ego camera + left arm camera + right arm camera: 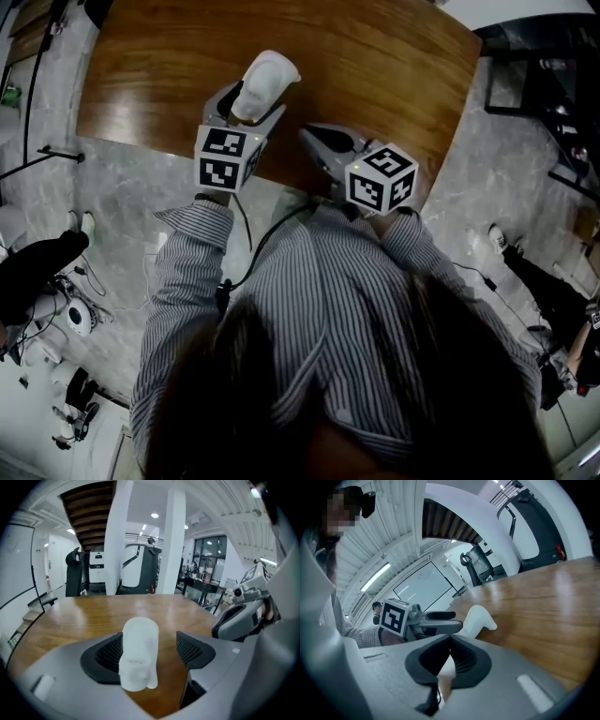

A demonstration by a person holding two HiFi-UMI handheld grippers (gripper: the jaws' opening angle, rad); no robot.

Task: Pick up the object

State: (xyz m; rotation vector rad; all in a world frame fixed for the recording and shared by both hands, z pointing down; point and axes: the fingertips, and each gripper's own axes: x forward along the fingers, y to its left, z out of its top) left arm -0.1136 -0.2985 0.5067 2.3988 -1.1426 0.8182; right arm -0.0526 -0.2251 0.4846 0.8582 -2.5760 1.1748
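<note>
- wooden bench (375,66), standing on a pale stone-look floor (122,187), carries the white object (139,651), which appears to rest on the wood near the edge closest to the person.
- the object is long and rounded. its long axis runs away from the person, roughly in line with the way the left tool points, and a blunt, lumpy end faces back toward that tool.
- left tool (248,111) straddles it with its jaws spread wide, one on each side. in the left gripper view the object sits close against the left jaw, and a strip of bare wood shows between it and the right jaw, so it looks ungripped.
- right tool (450,641) has its jaws pressed together with nothing between them. it sits just to the right of the left tool, and the object lies ahead of its tips and off to its left.
- the left tool is plainly the nearer one, and i judge the pickup falls to it: close across the object's short width. since the object sits off-centre, the left jaw should meet it first and may nudge it sideways.
</note>
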